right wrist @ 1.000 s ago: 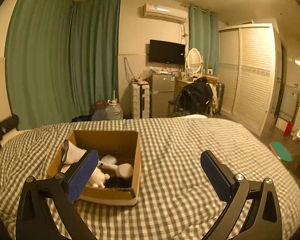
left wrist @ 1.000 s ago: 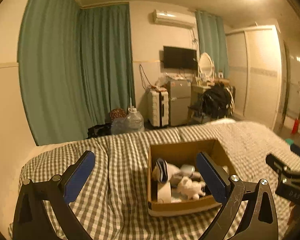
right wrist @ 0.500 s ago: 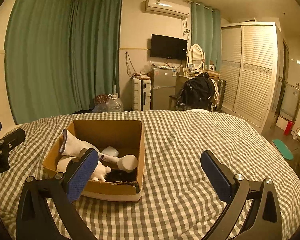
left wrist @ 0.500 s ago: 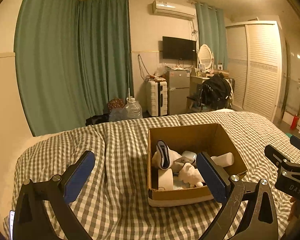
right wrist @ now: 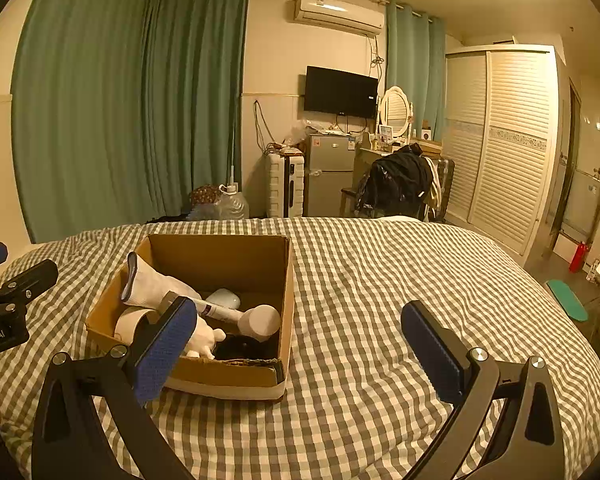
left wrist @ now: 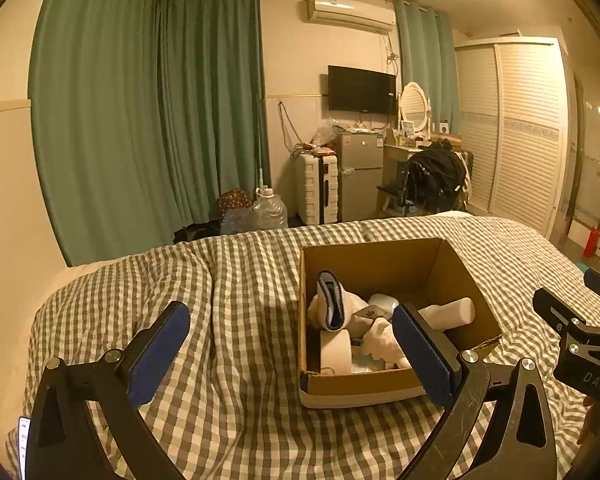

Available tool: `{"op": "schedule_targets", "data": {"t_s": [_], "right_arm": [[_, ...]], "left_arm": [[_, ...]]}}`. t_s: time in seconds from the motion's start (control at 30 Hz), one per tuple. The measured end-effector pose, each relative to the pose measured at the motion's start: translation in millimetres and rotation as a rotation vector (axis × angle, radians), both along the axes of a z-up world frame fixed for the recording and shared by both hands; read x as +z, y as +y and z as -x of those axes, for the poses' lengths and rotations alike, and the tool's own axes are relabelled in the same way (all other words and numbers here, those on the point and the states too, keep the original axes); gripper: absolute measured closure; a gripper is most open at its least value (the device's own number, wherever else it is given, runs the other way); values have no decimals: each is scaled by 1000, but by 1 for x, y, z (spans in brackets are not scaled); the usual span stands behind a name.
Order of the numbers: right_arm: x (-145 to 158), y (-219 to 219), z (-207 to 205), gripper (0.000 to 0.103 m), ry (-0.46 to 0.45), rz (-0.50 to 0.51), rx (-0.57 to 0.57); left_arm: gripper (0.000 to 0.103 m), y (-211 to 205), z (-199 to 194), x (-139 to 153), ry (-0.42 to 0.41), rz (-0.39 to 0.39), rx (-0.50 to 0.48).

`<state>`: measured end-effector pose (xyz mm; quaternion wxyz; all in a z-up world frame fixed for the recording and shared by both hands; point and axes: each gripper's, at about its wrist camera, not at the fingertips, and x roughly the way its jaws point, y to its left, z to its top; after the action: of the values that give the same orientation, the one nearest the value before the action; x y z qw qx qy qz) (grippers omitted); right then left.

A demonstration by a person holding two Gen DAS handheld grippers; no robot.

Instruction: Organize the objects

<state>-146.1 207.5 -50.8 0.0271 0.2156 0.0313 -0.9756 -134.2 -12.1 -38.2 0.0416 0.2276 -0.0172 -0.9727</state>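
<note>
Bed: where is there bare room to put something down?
The checked cover is bare to the right of the box, out to the bed's edge, and also on its left. Inside the box it is crowded: sock, tape roll, toy.
</note>
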Motion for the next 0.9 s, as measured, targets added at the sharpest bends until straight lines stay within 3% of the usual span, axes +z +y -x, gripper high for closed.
{"op": "schedule_targets", "data": {"t_s": [0.9], "right_arm": [[-10, -9, 7, 0, -39, -20, 4]], "left_arm": [[0, -4, 4, -6, -18, -8, 7]]}}
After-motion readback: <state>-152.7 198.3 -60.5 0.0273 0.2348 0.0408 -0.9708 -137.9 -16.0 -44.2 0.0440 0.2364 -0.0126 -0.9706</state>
